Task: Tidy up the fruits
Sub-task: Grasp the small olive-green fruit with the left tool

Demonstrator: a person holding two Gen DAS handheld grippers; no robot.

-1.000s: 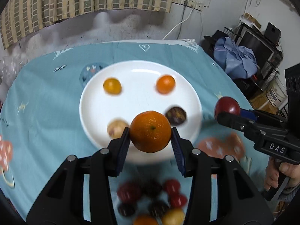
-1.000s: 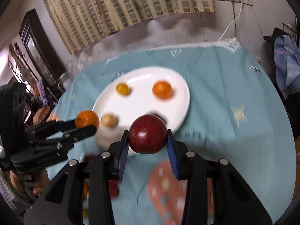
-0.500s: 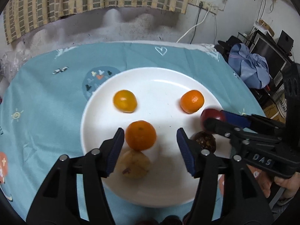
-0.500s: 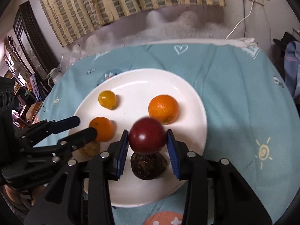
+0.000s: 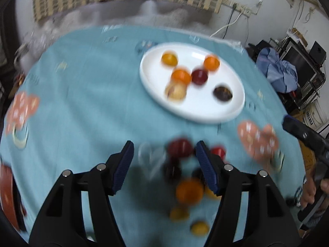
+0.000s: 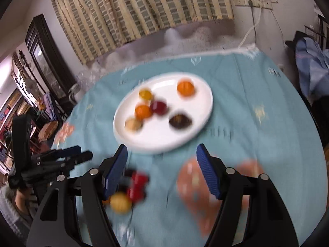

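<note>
Opening, your left gripper [image 5: 164, 164] and right gripper [image 6: 161, 168] both hold nothing between their jaws. On the white plate [image 5: 205, 115] at twelve o'clock lie six fruits, including the orange [image 5: 181, 77] touching the red plum [image 5: 199, 76]. Loose fruit [image 5: 189, 191] sits blurred on the blue cloth [image 5: 82, 113] toward six o'clock.

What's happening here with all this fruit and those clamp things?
A person is sorting fruit onto a white plate using two handheld grippers. Six pieces sit on the plate, including a dark red plum beside an orange. Both the left gripper and the right gripper are empty, their jaws opening, above the loose fruit pile on the blue tablecloth.
</note>
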